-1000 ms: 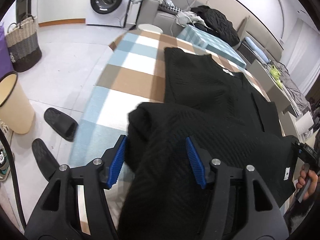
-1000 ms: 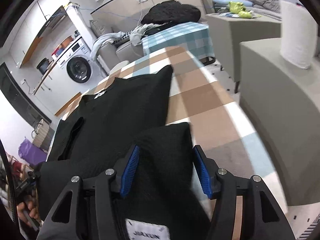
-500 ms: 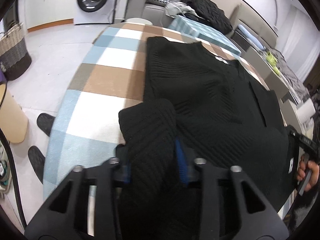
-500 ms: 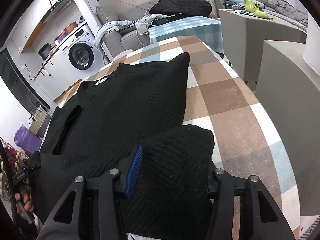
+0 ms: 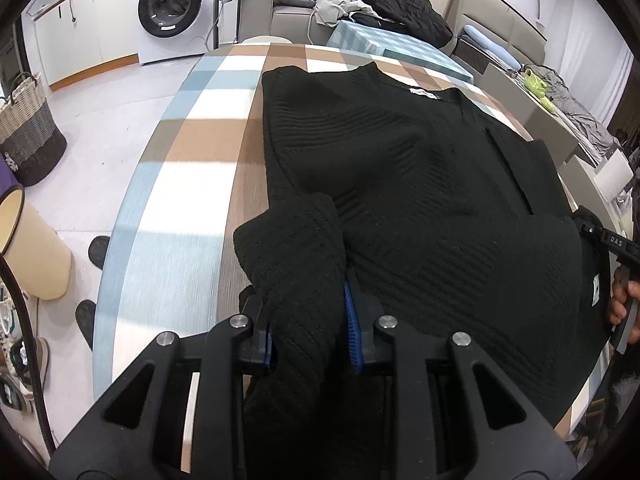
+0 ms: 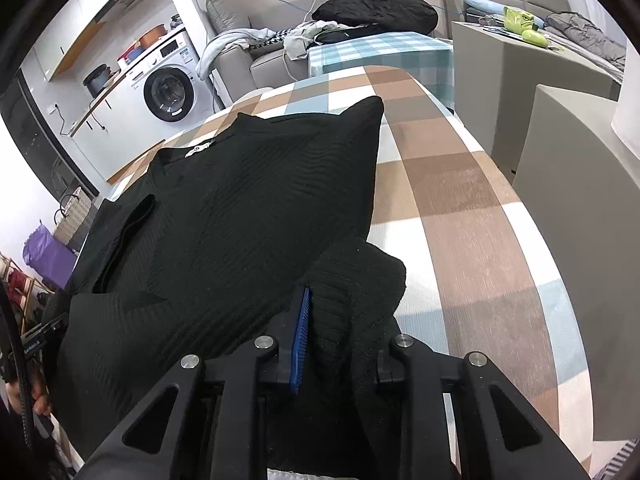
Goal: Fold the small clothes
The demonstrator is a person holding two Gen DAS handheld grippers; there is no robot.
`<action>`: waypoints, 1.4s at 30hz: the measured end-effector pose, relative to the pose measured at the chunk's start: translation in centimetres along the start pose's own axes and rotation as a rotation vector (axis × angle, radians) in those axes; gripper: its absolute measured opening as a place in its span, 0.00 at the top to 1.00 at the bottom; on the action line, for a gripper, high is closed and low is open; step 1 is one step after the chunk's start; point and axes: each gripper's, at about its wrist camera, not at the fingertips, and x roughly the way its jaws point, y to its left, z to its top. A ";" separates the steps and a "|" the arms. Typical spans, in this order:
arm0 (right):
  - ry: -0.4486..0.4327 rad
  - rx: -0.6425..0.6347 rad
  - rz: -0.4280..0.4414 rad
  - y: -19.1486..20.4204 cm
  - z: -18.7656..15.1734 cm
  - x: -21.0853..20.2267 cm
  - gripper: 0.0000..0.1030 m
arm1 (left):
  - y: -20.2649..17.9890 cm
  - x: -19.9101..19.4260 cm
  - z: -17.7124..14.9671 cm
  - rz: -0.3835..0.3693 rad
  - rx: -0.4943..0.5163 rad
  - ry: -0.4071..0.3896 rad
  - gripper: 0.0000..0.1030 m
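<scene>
A black ribbed knit sweater (image 5: 400,160) lies spread on a table with a checked brown, blue and white cloth (image 5: 192,168), neck label at the far end. My left gripper (image 5: 308,320) is at the sweater's near left corner, its jaws closing, and the blue pads (image 5: 352,328) press a bunched fold of knit. In the right wrist view the same sweater (image 6: 240,200) fills the left half. My right gripper (image 6: 340,328) is at the near right corner, jaws closing too, with a thick roll of knit pinched between them; only its left pad (image 6: 302,332) shows.
A washing machine (image 5: 172,4) and a woven basket (image 5: 28,128) stand beyond the table's left side, with a cream bin (image 5: 28,248) and slippers (image 5: 98,246) on the floor. A sofa with piled clothes (image 5: 384,4) is behind. Grey cabinets (image 6: 560,140) flank the right edge.
Both pairs of jaws have narrowed from wide open onto the sweater's near corners. The knit has bunched up between the pads, and the left gripper has shifted along the table.
</scene>
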 end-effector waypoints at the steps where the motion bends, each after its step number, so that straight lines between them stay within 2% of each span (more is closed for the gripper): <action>1: 0.001 -0.002 0.003 -0.1 -0.2 -0.1 0.78 | 0.0 -0.3 -0.4 0.001 0.001 0.001 0.77; 7: 0.038 -0.016 0.010 -0.5 -2.2 -2.0 0.78 | 1.0 -2.6 -3.0 -0.013 -0.030 -0.007 0.77; 12: 0.041 -0.007 0.002 -1.0 -3.3 -3.5 0.78 | 1.9 -4.5 -3.3 -0.039 -0.064 -0.055 0.75; 15: 0.029 0.013 0.002 -1.2 -3.6 -4.4 0.75 | 2.2 -5.4 -3.2 -0.032 -0.065 -0.075 0.72; 18: 0.017 0.021 0.015 -1.6 -4.1 -5.5 0.68 | 3.2 -6.2 -3.4 0.006 -0.084 -0.081 0.65; 21: 0.020 0.020 0.010 -2.3 -5.1 -6.6 0.62 | 4.2 -6.9 -4.1 0.009 -0.103 -0.079 0.63; 27: 0.024 0.015 0.026 -3.2 -8.0 -8.5 0.60 | 4.9 -8.5 -6.4 0.008 -0.114 -0.063 0.58; 31: 0.031 -0.008 0.042 -3.4 -9.4 -8.9 0.59 | 4.2 -8.9 -8.1 0.008 -0.097 -0.056 0.58; 32: 0.031 -0.013 0.043 -3.4 -9.5 -8.9 0.59 | 4.0 -8.8 -8.4 0.009 -0.092 -0.058 0.61; 33: 0.027 -0.015 0.045 -3.4 -9.6 -8.8 0.59 | 3.9 -8.8 -8.6 0.006 -0.091 -0.064 0.76; 35: 0.009 -0.027 0.055 -3.2 -9.7 -8.8 0.62 | 3.7 -8.8 -8.8 -0.007 -0.096 -0.066 0.93; 37: -0.016 -0.055 0.055 -2.8 -9.6 -8.9 0.88 | 3.7 -9.3 -8.8 -0.006 -0.107 -0.098 0.95; 38: -0.030 -0.079 0.052 -2.5 -9.7 -9.2 0.93 | 3.7 -9.6 -8.7 -0.003 -0.111 -0.111 0.95; 42: -0.110 -0.125 0.076 -1.9 -9.3 -11.0 0.96 | 3.8 -11.2 -7.8 -0.008 -0.126 -0.171 0.96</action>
